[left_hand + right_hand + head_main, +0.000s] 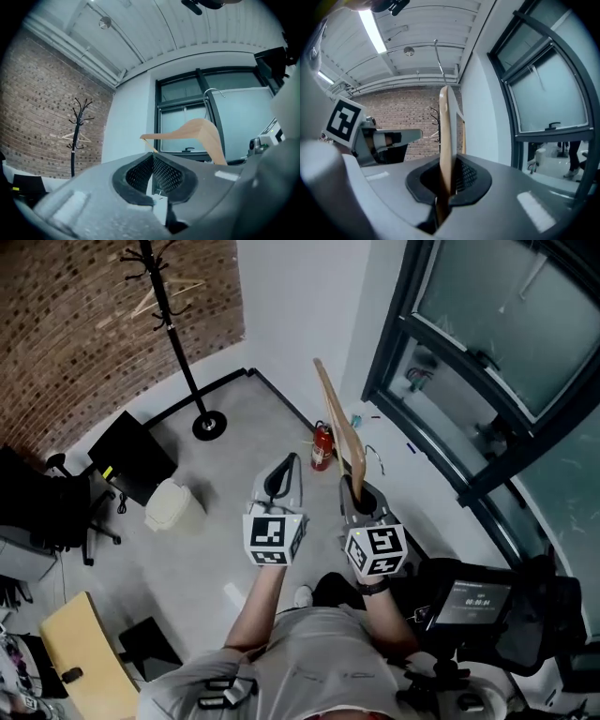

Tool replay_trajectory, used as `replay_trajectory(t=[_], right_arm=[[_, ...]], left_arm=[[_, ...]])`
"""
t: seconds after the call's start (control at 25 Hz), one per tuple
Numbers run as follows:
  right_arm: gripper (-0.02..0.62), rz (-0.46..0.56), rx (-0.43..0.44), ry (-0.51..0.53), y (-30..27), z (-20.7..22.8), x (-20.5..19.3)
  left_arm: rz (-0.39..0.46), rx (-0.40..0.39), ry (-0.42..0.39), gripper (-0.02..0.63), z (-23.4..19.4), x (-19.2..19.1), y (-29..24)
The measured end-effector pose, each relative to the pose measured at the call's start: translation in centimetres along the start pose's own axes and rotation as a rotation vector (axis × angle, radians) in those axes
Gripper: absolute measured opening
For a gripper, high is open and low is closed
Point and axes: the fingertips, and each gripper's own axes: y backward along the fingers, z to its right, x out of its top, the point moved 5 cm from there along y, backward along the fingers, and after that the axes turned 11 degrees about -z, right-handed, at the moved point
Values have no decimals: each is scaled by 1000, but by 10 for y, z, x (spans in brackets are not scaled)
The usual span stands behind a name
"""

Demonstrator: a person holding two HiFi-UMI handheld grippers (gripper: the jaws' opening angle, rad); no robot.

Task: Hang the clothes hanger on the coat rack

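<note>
The clothes hanger (338, 418) was clamped in the right tool (359, 491); the left tool (281, 476) was closed, empty. The coat rack (178, 352) stood well apart, so hanging remained.

The head view looks steeply down from above the person onto the floor (244, 418), with the left gripper (284, 470) and right gripper (361, 491) close beneath it. The rack (173, 334) stands well off at the floor's far edge, by the brick wall (56, 324). Each gripper view rides low behind its own jaws, facing about level — the left toward that wall and the window (187, 122), the right toward the wall. All three share rack, wall and hanger (446, 140); the right gripper view also catches the left gripper.
</note>
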Motion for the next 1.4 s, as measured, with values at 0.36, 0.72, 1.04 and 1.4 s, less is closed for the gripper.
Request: replay_trajectory(t=[0.36,0.72,1.04,1.4], right_arm=[[0,-54,242,38,-127,-29,15],[2,3,398,164,-280,-36,83],[3,-6,510,288,-386,-22,134],[3,-47,589,272,-478,-16,133]], left_arm=[[-31,208,25,0,-94,-19,-22],[-10,414,12,0,-201,12,-97],[-3,474,17,0,-263,40,-182],[-50,548,20,0,-320,36,-234]])
